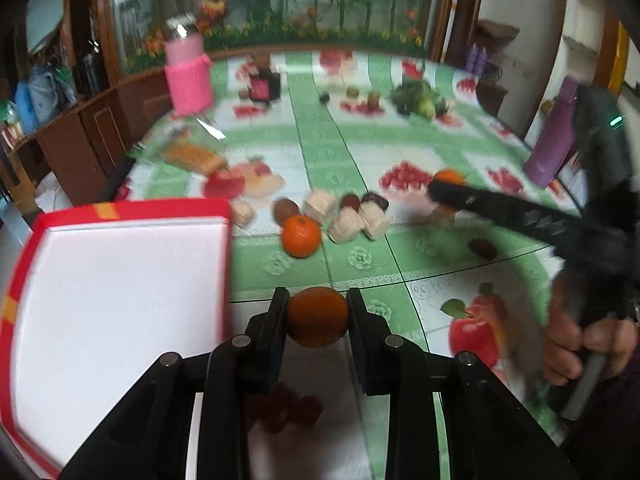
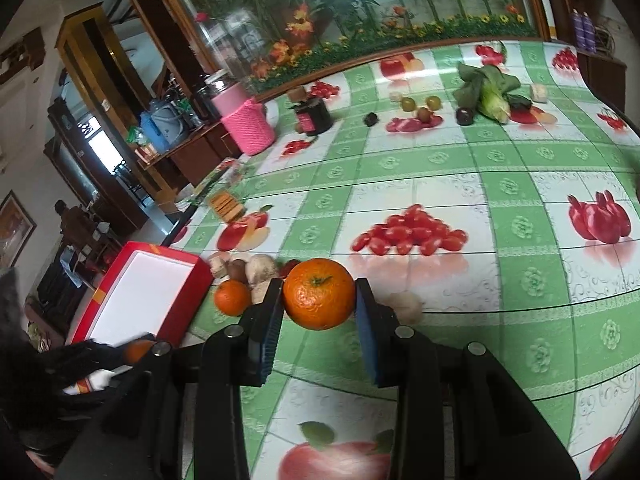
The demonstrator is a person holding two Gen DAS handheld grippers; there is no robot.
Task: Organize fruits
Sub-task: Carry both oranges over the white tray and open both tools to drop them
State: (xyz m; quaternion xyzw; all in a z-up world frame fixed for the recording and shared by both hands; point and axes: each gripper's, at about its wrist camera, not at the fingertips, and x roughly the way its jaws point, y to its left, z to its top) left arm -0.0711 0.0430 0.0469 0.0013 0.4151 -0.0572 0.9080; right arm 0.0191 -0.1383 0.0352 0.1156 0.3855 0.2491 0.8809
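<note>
early on: red box (image 1: 120, 208) bare inside, nothing sorted yet. left gripper (image 1: 318, 316) clamped on an orange (image 1: 318, 318) just right of the box; right gripper (image 2: 320, 300) clamped on another orange (image 2: 319, 294), stem facing up, no clear long axis. third orange (image 1: 301, 236), mushrooms (image 1: 348, 216) waiting beyond the box.

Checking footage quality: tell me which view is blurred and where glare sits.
Left wrist view: motion-smeared throughout, the red box and pink bottle streaked; right wrist view: sharp, the held orange crisp, pale glare on the glossy tablecloth; both bend with fisheye.
</note>
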